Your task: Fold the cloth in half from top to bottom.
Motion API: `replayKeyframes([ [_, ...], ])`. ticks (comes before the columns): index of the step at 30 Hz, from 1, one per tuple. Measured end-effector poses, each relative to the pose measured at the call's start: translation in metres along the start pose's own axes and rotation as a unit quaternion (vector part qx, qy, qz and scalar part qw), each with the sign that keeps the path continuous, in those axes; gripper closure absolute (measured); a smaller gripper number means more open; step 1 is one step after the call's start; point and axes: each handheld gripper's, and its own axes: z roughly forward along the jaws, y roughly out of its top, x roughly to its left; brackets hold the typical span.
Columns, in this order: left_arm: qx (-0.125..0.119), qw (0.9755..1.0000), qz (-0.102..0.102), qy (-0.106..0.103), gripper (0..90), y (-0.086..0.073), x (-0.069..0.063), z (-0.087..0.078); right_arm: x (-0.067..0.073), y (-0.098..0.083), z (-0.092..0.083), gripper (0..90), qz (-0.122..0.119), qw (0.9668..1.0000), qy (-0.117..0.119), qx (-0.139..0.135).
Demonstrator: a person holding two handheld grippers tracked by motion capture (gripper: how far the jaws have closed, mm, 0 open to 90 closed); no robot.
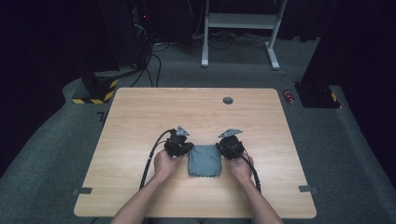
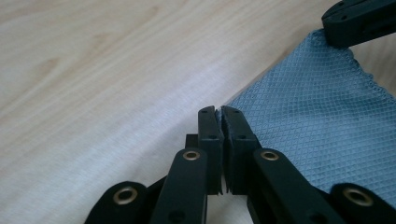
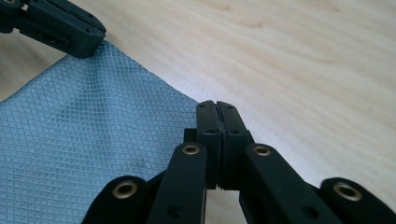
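Observation:
A folded grey-blue cloth (image 1: pixel 204 160) with a diamond weave lies flat on the wooden table (image 1: pixel 140 116), near the front edge, between the person's two hands. My left gripper (image 1: pixel 188 148) is at the cloth's far left corner. In the left gripper view its jaws (image 2: pixel 219 114) are shut, with the cloth's (image 2: pixel 317 121) edge pinched between them. My right gripper (image 1: pixel 220 147) is at the far right corner. In the right gripper view it (image 3: pixel 217 106) is shut on that corner of the cloth (image 3: pixel 84 135). Each gripper view also shows the other gripper's black tip (image 2: pixel 359 18) (image 3: pixel 60 28) at the opposite corner.
A round cable hole (image 1: pixel 228 100) sits near the table's far edge. Grey tape marks (image 1: pixel 82 191) (image 1: pixel 308 189) lie at the front corners. Beyond the table stand a white desk frame (image 1: pixel 243 23), a yellow-and-black block (image 1: pixel 95 91) and a red can (image 1: pixel 289 96) on the carpet.

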Motion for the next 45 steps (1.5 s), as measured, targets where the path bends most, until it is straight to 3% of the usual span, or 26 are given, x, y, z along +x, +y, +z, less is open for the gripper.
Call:
replayKeyframes([
  [1,-0.009,0.9999,-0.002,0.008,87.4,0.003,0.001,0.0,-0.001,0.002,0.001,89.4,-0.001,1.0,-0.004,0.001],
  [6,-0.004,0.9996,0.0,0.027,85.1,0.011,0.006,0.007,-0.006,0.011,0.015,88.9,0.014,0.9995,-0.025,0.01],
  [9,-0.008,0.9995,-0.012,0.028,70.8,0.007,0.003,0.004,-0.007,0.013,0.02,83.5,0.019,0.9992,-0.032,0.012],
  [14,-0.021,0.9997,-0.005,0.014,63.2,-0.005,-0.007,-0.009,-0.001,0.007,0.007,79.4,0.023,0.9995,-0.012,-0.018],
  [18,0.001,0.9998,0.011,0.015,63.0,-0.015,-0.011,-0.007,0.008,-0.001,0.005,81.6,0.007,0.9998,0.013,-0.015],
  [22,0.001,0.9999,-0.01,0.01,61.5,-0.023,-0.005,-0.006,0.008,-0.01,0.012,82.9,0.001,1.0,0.009,0.002],
  [25,0.003,0.9998,-0.001,0.021,59.8,-0.023,-0.006,-0.011,0.004,-0.012,0.01,82.9,0.007,1.0,0.007,0.0],
  [29,-0.021,0.9997,-0.011,0.004,56.2,-0.026,-0.012,-0.024,0.005,-0.016,0.003,81.8,0.011,0.9999,0.007,-0.009],
  [33,-0.017,0.9998,0.01,-0.006,54.4,-0.036,-0.028,-0.029,0.014,-0.022,-0.01,79.3,0.0,0.9994,0.025,-0.024],
  [37,-0.01,0.9998,0.011,-0.009,53.4,-0.049,-0.033,-0.029,0.025,-0.032,-0.018,76.3,-0.014,0.9985,0.047,-0.024],
  [41,-0.012,0.9998,0.015,-0.004,52.5,-0.057,-0.034,-0.033,0.03,-0.045,-0.018,73.8,-0.036,0.9984,0.04,-0.014],
  [45,-0.009,0.9998,0.018,-0.004,51.4,-0.061,-0.035,-0.037,0.026,-0.052,-0.024,72.5,-0.026,0.9988,0.039,-0.017],
])
